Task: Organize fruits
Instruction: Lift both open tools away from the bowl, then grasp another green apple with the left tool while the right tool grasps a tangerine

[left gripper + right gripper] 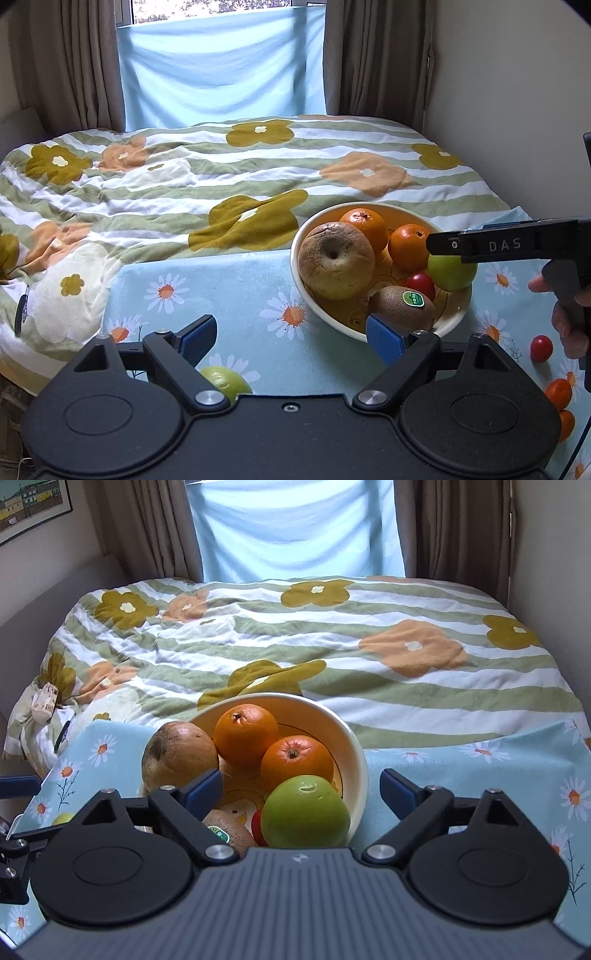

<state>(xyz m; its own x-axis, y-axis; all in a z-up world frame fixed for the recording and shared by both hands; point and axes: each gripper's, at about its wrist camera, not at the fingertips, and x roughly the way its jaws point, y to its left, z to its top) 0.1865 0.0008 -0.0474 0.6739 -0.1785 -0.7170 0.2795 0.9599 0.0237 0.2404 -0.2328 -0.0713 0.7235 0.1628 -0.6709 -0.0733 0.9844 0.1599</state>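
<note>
A cream bowl [356, 760] is set on the daisy-printed cloth [229, 295] at the near edge of the bed, and most of the fruit is already gathered in it: a large brown pear [336, 260] at the left, two oranges [245, 731] at the far side, a kiwi [402, 308] and a red cherry tomato [420, 284] near the front, and a green apple [306, 812] against the near right wall. The right gripper [301, 788] is held just over that apple with its jaws spread wide and nothing between them; from this it is judged that the apple is resting free in the bowl rather than being gripped. The left gripper [291, 338] is likewise released and empty, kept low over the cloth to the left of the bowl, its right pad close to the kiwi. Fruit is still left outside: a second green fruit [225, 380] lies on the cloth directly below the left gripper, while another cherry tomato [541, 348] and small oranges [558, 394] lie at the right. The left gripper's position is judged convenient for taking the green fruit beneath it
</note>
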